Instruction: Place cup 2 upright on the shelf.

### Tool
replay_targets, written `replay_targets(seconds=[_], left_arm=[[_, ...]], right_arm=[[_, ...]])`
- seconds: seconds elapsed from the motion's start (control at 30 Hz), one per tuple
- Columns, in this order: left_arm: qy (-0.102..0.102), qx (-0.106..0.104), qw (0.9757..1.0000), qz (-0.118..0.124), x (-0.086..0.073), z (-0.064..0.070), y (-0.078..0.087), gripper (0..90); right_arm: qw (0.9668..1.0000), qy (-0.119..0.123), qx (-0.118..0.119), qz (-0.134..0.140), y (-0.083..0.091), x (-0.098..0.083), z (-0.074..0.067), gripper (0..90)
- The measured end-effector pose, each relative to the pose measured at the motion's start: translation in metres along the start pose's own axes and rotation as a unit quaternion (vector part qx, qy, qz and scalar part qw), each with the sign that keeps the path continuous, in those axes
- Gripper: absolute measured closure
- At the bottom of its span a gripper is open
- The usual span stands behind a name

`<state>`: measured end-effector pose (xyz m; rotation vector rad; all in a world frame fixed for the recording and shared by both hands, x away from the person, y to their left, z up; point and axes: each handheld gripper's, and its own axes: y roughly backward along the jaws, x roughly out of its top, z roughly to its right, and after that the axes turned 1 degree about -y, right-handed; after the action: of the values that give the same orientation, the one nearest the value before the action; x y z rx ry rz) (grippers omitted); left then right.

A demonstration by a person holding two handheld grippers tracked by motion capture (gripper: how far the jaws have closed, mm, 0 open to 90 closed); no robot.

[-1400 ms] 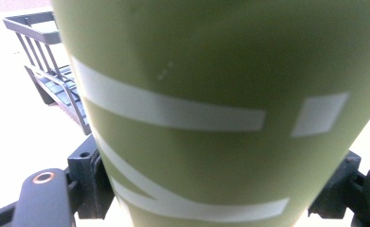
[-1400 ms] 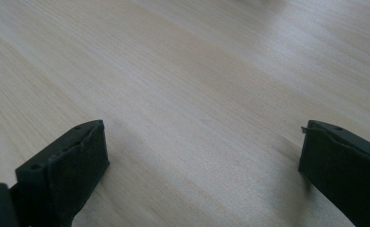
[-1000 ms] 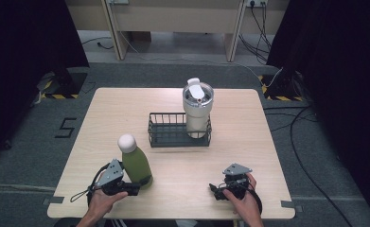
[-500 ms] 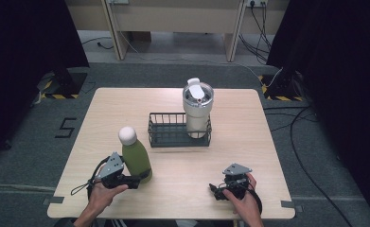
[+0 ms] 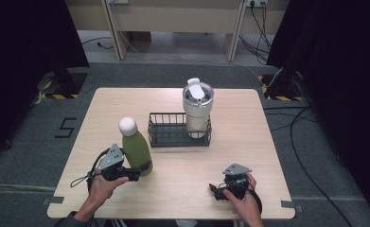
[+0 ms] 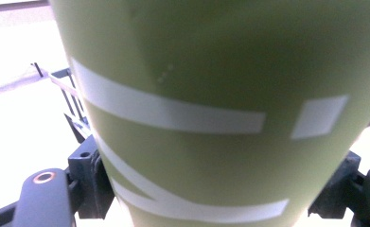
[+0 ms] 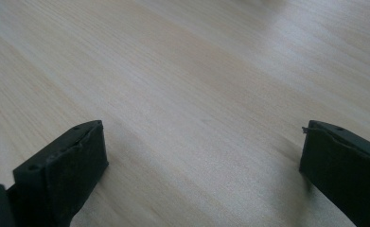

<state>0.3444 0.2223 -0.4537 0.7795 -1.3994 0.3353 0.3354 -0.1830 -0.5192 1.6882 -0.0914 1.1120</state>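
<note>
A green bottle [image 5: 136, 150] with a round white cap stands upright at the table's front left, lifted a little, with my left gripper [image 5: 136, 173] shut on its lower body. In the left gripper view the green bottle [image 6: 220, 109] with white stripes sits tight between the two black jaws. My right gripper [image 5: 219, 188] rests low over the front right of the wooden table [image 5: 249, 142]. Its fingers [image 7: 64, 175] stand wide apart with bare wood between them.
A black wire basket [image 5: 175, 130] sits at the table's middle, and a white lidded tumbler [image 5: 197, 109] stands in its right end. Part of the wire basket [image 6: 74, 106] shows behind the bottle in the left gripper view. Dark curtains and cables surround the table.
My left gripper has carried the green bottle up and a little farther from the front edge, toward the basket. The right gripper has stayed in place.
</note>
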Motion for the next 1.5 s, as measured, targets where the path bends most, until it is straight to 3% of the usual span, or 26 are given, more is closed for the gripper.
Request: replay_targets(seconds=[1.03, 1.5], left_arm=[[-0.017, 0.001, 0.9998, 0.009, 0.043, -0.016, -0.023, 20.6], [-0.021, 0.000, 0.9997, 0.012, 0.070, -0.023, -0.037, 20.6]], right_arm=[[1.0000, 0.000, 0.000, 0.000, 0.000, 0.000, 0.000, 1.7], [1.0000, 0.000, 0.000, 0.000, 0.000, 0.000, 0.000, 1.7]])
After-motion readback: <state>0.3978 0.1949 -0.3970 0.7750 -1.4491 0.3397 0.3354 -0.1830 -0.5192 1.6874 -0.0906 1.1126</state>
